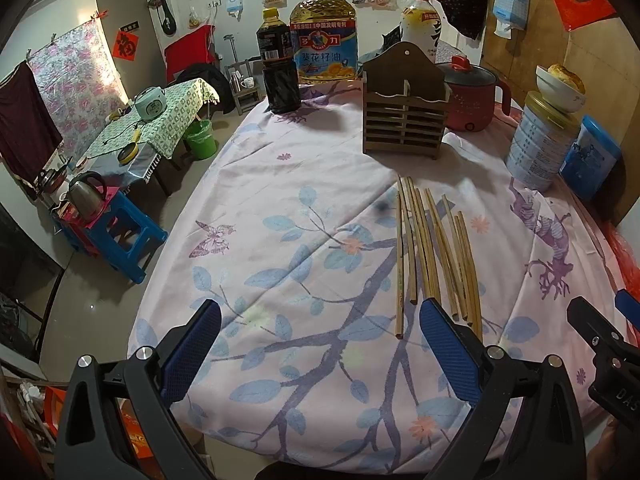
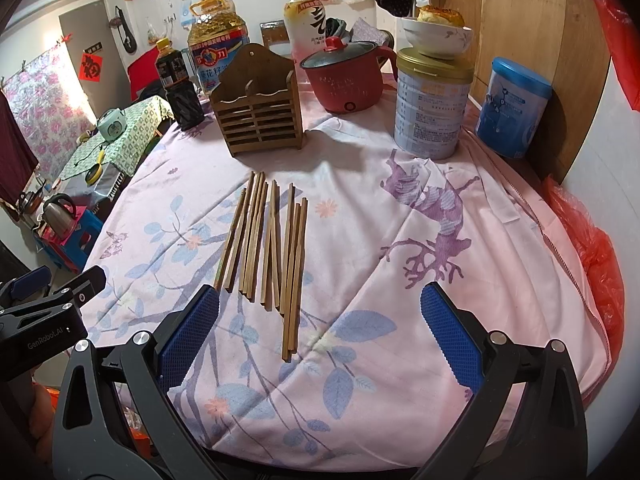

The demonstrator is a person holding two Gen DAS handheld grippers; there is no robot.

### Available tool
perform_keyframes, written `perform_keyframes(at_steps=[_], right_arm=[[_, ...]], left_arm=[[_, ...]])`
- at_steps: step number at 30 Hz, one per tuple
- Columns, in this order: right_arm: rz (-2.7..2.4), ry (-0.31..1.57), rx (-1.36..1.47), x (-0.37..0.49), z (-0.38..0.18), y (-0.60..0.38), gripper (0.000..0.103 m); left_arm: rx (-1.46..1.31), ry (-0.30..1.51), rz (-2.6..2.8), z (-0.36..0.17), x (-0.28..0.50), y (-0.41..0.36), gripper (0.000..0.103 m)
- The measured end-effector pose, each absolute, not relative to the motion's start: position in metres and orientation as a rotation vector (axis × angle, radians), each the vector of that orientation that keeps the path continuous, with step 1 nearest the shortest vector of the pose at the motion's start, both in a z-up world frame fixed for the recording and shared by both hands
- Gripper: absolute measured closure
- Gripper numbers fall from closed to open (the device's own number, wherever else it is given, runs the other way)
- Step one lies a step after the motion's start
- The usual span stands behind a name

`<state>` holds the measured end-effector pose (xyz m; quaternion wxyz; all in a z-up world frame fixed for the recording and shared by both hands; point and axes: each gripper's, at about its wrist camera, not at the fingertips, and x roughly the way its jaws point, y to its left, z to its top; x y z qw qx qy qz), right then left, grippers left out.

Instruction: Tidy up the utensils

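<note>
Several wooden chopsticks (image 1: pixel 434 256) (image 2: pixel 272 248) lie side by side on the pink flowered tablecloth (image 1: pixel 300 248) (image 2: pixel 420 320). Behind them stands an empty wooden slatted utensil holder (image 1: pixel 404 114) (image 2: pixel 258 110). My left gripper (image 1: pixel 320 320) is open above the cloth, its right finger close to the near ends of the chopsticks, with nothing between the fingers. My right gripper (image 2: pixel 320 306) is open too, and the near ends of the rightmost chopsticks lie in the gap below it. Each gripper shows at the edge of the other's view: right gripper (image 1: pixel 600 344), left gripper (image 2: pixel 48 308).
At the back of the table stand a dark sauce bottle (image 1: pixel 276 60), an oil jug (image 1: pixel 324 36), a red electric pot (image 2: pixel 344 76), a tin can (image 2: pixel 432 108) with a bowl (image 2: pixel 438 38) on top, and a blue canister (image 2: pixel 512 108). The floor drops off to the left.
</note>
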<state>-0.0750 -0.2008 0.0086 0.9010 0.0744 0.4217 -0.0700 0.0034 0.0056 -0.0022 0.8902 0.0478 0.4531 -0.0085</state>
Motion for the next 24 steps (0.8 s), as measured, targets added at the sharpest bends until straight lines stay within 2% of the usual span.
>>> perform_keyframes(at_steps=[24], right_arm=[[-0.141, 0.869, 0.15, -0.0803, 0.0073, -0.2001, 0.006]], left_arm=[[0.1, 0.943, 0.002, -0.0049, -0.0031, 0.0118, 0.005]])
